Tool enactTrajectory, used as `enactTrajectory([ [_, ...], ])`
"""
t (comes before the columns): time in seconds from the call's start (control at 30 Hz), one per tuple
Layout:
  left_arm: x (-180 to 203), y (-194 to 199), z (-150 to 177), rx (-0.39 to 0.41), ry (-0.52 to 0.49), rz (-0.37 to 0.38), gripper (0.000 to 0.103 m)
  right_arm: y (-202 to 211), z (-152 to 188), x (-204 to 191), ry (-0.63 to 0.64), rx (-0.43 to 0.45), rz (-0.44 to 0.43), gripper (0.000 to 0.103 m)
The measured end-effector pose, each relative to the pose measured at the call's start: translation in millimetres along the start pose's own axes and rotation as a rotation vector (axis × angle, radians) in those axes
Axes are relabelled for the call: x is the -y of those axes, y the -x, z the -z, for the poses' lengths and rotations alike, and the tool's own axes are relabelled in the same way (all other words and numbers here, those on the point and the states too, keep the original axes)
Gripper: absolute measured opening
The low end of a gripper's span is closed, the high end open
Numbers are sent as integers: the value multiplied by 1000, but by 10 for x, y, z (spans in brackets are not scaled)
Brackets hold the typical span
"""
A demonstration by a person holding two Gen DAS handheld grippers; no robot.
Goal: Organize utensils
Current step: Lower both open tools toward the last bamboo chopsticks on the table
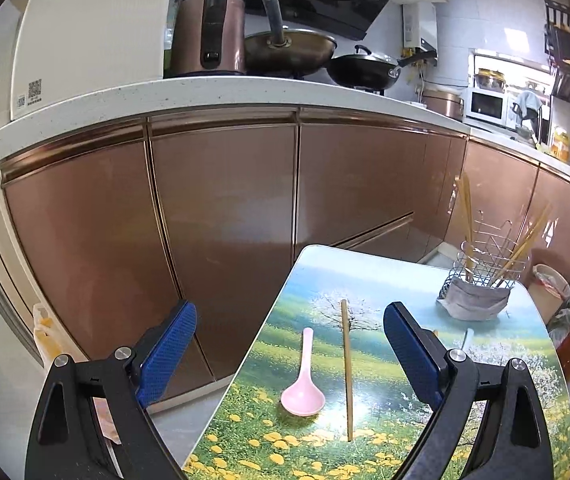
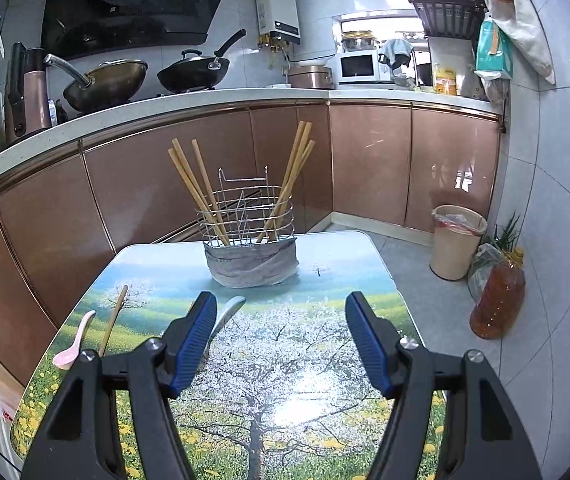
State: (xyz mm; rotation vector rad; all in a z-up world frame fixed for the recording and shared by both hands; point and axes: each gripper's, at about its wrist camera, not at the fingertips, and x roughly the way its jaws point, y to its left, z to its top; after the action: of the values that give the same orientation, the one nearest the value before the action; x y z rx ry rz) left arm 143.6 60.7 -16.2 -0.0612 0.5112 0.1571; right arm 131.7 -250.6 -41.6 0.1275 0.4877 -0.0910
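A pink spoon point(image 1: 303, 376) and a single wooden chopstick point(image 1: 346, 368) lie side by side on the landscape-print table point(image 1: 365, 280). My left gripper point(image 1: 289, 344) is open and empty above them. A wire utensil basket point(image 2: 249, 216) with a grey cloth round its base holds several chopsticks at the table's far end; it also shows in the left wrist view point(image 1: 489, 264). My right gripper point(image 2: 281, 340) is open and empty, short of the basket. A pale blue spoon point(image 2: 227, 312) lies partly hidden behind its left finger point(image 2: 195, 340). The pink spoon point(image 2: 75, 344) and chopstick point(image 2: 113, 318) lie left.
Copper cabinet doors point(image 1: 221, 208) run behind the table under a white counter point(image 1: 205, 92) with woks and a cutting board. A beige bin point(image 2: 457, 240) and an oil bottle point(image 2: 497, 296) stand on the floor at the right by the tiled wall.
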Motion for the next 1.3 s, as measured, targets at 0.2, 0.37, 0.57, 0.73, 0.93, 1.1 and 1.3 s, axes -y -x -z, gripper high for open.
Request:
enactTrajectory([
  [0.2,-18,-151,-99,-51,-13,26,94,-84,-98,-117,40,-16,-30,65],
  [0.37,-2,-339,-170,-100,-26,38,94,-167,-196,-246,84,-28,-50,65],
  [0.57,146,-618,-242,-178,-75,95,94,-395,-289,-460,142,-100,-102,65],
  [0.73,228,-892,-264,-261,-91,134,92,-683,-346,-633,155,-207,-188,65],
  [0.93,317,-1273,-273,-361,-123,148,85,-1011,-382,-825,220,-286,-194,64],
  [1.1,452,-1700,-228,-479,-153,184,76,-1338,-352,-965,252,-366,-208,56],
  [1.3,623,-2184,-202,-611,-192,205,74,-1817,-270,-1096,267,-504,-222,46],
])
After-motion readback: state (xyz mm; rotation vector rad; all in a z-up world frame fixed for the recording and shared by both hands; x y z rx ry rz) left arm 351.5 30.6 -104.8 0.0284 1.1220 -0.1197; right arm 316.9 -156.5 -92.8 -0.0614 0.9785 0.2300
